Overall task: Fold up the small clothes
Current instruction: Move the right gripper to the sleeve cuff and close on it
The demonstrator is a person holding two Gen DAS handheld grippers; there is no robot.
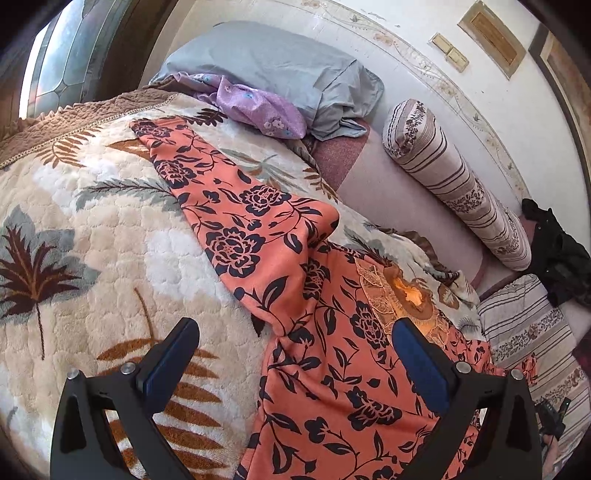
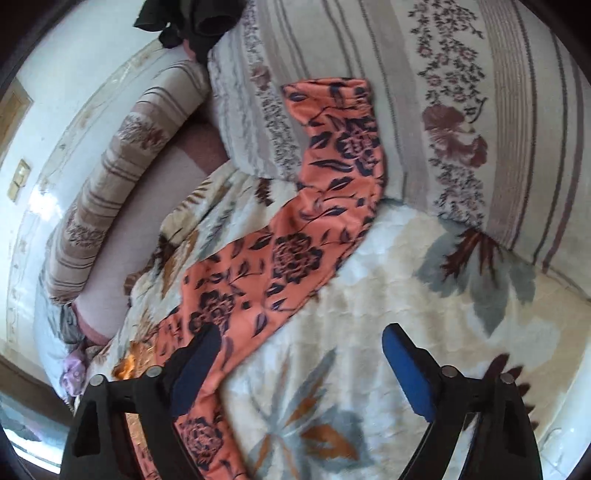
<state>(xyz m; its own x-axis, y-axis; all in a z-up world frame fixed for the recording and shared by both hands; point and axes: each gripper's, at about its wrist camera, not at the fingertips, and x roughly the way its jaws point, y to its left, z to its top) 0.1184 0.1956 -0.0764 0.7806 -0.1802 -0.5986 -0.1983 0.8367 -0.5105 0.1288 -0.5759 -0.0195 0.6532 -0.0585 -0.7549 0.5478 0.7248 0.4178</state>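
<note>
An orange garment with a dark floral print lies spread on a cream leaf-patterned blanket on a bed. In the left wrist view one sleeve runs to the far left, and the body with a lace neckline lies close below my left gripper, which is open and empty above the cloth. In the right wrist view the other sleeve stretches up onto a striped pillow. My right gripper is open and empty, its left finger over the sleeve's near end.
A grey pillow and a crumpled lilac floral cloth lie at the far end of the bed. A striped bolster lies along the white wall. Dark clothing sits at the right, also at the top of the right wrist view.
</note>
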